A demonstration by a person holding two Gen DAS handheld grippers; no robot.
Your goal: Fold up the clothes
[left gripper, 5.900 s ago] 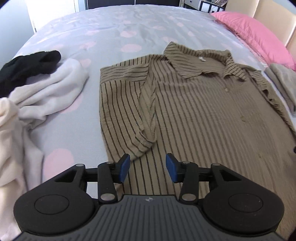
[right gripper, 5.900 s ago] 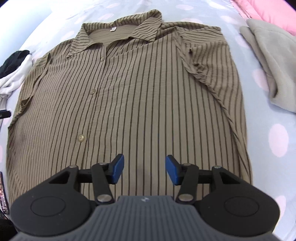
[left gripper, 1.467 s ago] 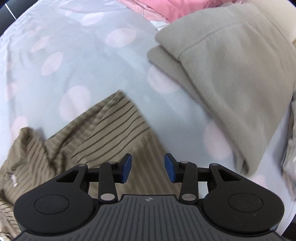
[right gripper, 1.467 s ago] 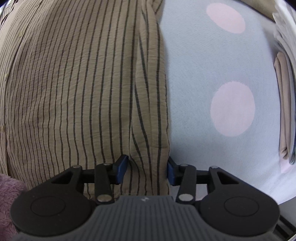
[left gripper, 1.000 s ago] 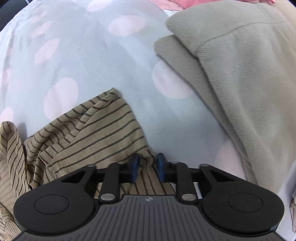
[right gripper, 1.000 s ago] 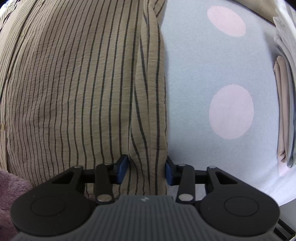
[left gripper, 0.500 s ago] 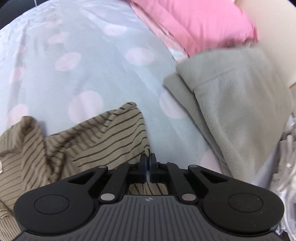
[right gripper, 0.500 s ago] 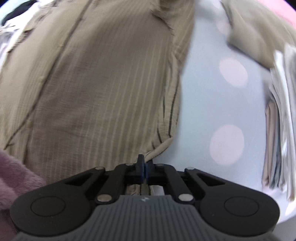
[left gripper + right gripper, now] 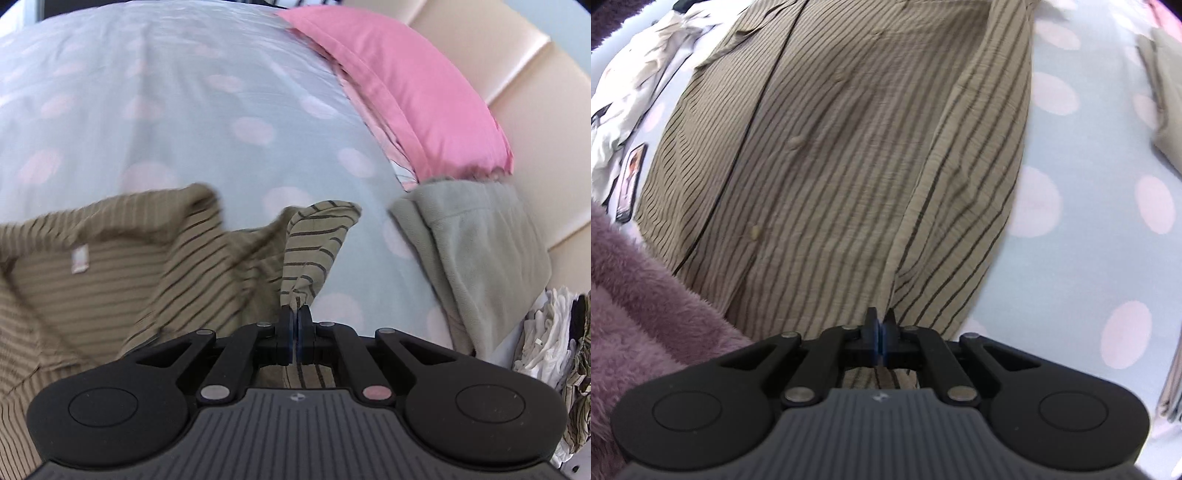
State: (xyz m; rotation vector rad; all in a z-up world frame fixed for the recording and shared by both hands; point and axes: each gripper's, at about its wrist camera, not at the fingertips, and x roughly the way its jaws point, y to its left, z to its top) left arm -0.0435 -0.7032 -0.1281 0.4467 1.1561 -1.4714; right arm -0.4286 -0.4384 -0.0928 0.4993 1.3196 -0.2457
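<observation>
A tan shirt with dark stripes (image 9: 849, 147) lies on the spotted pale-blue bedspread (image 9: 184, 110). In the left wrist view my left gripper (image 9: 294, 314) is shut on the shirt's sleeve (image 9: 317, 236), which hangs lifted off the bed; the collar with its white label (image 9: 78, 260) lies to the left. In the right wrist view my right gripper (image 9: 879, 325) is shut on the shirt's side edge near the hem, and that edge (image 9: 960, 206) rises in a fold above the bedspread (image 9: 1071, 258).
A pink pillow (image 9: 406, 96) lies at the headboard, with a folded grey fleece (image 9: 472, 251) below it and stacked clothes (image 9: 554, 332) at the right edge. A purple fuzzy sleeve (image 9: 646, 314), a phone (image 9: 629, 184) and white clothes (image 9: 639, 85) are on the left.
Both grippers closed on the shirt and rose. The left one carried the sleeve up and towards the collar; the right one lifted the side edge off the bed.
</observation>
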